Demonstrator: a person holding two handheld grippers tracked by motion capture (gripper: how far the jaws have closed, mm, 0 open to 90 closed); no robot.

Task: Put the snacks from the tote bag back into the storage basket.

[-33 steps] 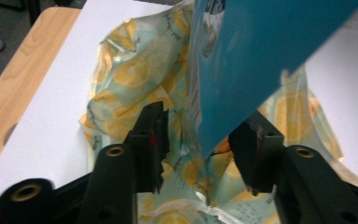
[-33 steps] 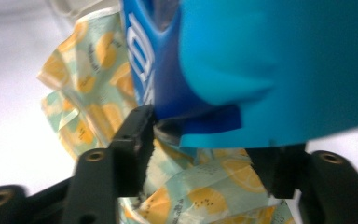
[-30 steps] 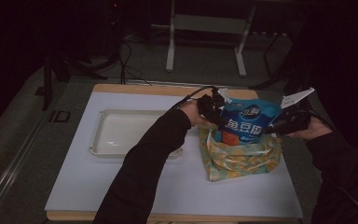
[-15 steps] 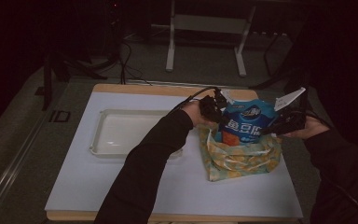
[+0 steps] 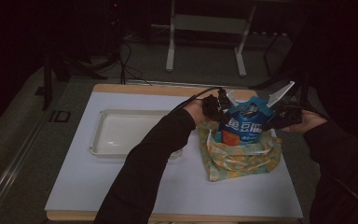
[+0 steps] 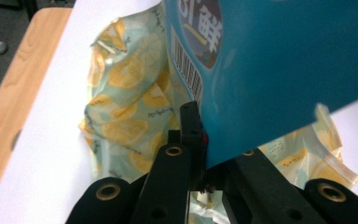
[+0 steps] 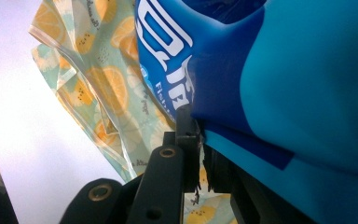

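My left gripper (image 5: 220, 103) is clenched on the top left corner of the blue snack bag (image 5: 245, 122); in the left gripper view its jaws pinch the bag's edge between them. My right gripper (image 5: 284, 114) is clamped the same way on the top right corner, and the right gripper view shows the blue film caught between its jaws.

Between the two, the bag hangs upright at the right side of the white table (image 5: 121, 186), toward the far edge. Its lower part sits inside the open mouth of the lemon-print pouch (image 5: 240, 161), which lies crumpled on the table beneath it. The pouch's rim (image 6: 121, 88) spreads around the bag's base on both sides.

To the left, well apart, stands a shallow white tray (image 5: 121, 130).

I judge the step in hand to be moving the bag through the pouch's mouth, though I cannot tell from here whether it goes in or comes out. The next move calls for keeping both corners level and travelling straight along the opening, so the soft pouch does not drag or fold with the bag.
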